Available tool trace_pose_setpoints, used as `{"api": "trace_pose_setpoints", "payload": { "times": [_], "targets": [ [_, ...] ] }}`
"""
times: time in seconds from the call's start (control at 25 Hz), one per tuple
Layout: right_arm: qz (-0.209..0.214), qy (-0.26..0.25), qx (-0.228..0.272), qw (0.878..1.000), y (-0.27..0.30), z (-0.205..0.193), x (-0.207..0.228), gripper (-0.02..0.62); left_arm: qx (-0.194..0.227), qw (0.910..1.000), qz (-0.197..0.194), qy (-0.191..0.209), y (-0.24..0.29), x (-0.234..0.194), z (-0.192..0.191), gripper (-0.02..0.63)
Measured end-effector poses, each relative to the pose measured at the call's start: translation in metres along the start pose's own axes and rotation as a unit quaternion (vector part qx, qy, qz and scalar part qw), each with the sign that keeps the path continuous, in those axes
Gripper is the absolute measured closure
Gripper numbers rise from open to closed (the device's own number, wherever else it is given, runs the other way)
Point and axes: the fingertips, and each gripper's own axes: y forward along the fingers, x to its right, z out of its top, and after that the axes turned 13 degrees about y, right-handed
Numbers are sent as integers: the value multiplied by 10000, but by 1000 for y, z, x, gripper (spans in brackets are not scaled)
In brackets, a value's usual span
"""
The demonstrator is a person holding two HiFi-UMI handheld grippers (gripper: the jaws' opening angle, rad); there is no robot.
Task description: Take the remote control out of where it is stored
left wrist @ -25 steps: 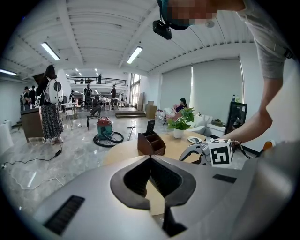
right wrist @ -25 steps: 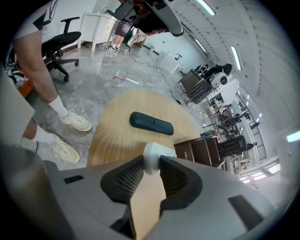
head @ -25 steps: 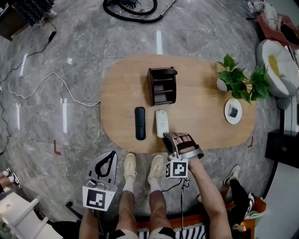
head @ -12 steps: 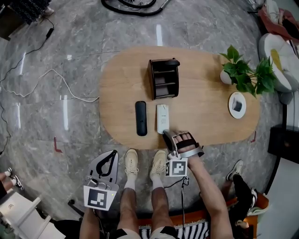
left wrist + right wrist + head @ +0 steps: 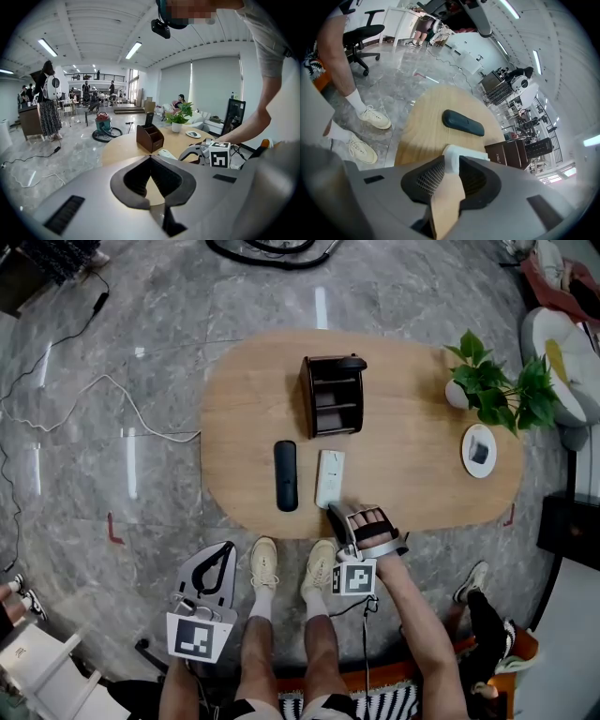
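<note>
Right gripper (image 5: 451, 163) is pinching the near end of the white remote (image 5: 330, 476). Its own view shows the white end wedged between both pads, jaws roughly mid-width. Left gripper (image 5: 150, 159) is closed on nothing, tips together, hanging off the table (image 5: 412, 488) by the person's left leg.

The white remote is out of the dark wooden remote holder (image 5: 334, 396) and looks to be lying flat along the tabletop near the front edge. A black remote (image 5: 286, 475) lies just beside it on the left, parallel, not touching.

My read is that this is the put-down. I'd make sure the far end is sitting on the wood before letting go. Then I'd spread the jaws and back straight out along the remote's length, so a pad doesn't drag it toward the edge, which is close. No sideways wiggle either, with the black one right there.

Stuff I can't make out:
- From the head view the hand covers the jaws, so the grip only reads from the gripper's own view.
- No view shows whether the held end is actually touching the table or is a hair above it.
- The holder's compartments are too dark to see into from above.
- The left gripper view shows another dark remote (image 5: 148, 119) standing up in the holder.
</note>
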Motion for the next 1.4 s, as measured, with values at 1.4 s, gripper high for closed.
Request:
{"api": "trace_pose_setpoints", "payload": {
  "times": [1.4],
  "targets": [
    [-512, 1761, 357, 9824, -80, 33, 92, 586, 466, 9987, 67, 192, -22, -3, 92, 601]
  ]
}}
